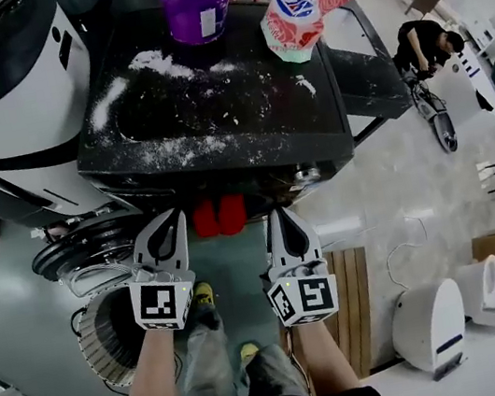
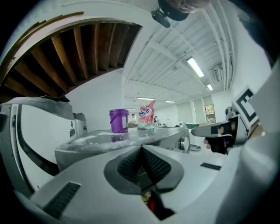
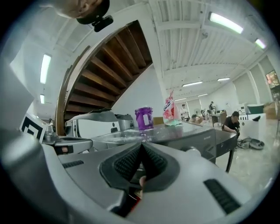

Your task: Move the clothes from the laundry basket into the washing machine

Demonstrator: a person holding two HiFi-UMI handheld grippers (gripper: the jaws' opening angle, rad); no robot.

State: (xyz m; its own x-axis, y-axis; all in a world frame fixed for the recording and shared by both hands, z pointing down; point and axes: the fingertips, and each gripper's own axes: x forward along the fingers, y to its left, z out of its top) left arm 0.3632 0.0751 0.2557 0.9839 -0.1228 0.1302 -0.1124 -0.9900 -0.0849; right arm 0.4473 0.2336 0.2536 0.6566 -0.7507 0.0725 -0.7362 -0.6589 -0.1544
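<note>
Head view, washer (image 1: 212, 104) beyond left gripper (image 1: 175, 216), right gripper (image 1: 280, 212)

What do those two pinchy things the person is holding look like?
The left gripper and right gripper are pale grey and pointed like bird beaks. Inside the jaws are black ribbed pads. At the back, each one has a cube printed with black-and-white square markers.
</note>
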